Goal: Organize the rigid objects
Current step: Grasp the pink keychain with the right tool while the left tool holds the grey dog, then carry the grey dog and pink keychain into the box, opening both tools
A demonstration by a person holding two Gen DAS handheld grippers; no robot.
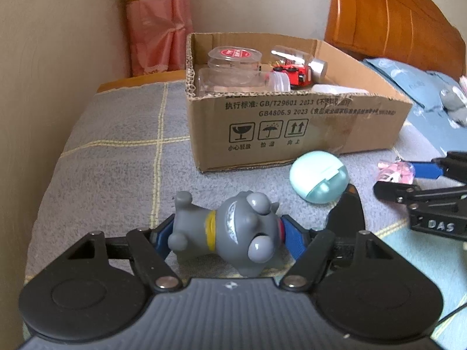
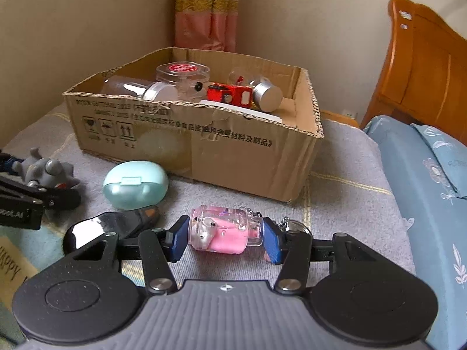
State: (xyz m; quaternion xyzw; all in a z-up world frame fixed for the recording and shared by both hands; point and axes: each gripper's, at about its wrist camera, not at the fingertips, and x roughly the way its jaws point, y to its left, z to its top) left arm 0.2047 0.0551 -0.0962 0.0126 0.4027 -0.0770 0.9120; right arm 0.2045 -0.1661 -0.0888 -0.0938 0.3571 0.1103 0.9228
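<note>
Black glossy object (image 2: 111, 227) partly hidden behind right gripper (image 2: 226, 237) linkage. Small grey thing (image 1: 454, 105) on blue bedding blurred, cut by right edge.

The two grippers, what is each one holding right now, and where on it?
The left gripper clamps the grey toy figure across its body and head. The right gripper clamps the pink keychain jar across its two ends.

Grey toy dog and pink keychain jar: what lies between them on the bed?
The mint case and a black glossy thing, seen in the right wrist view.
</note>
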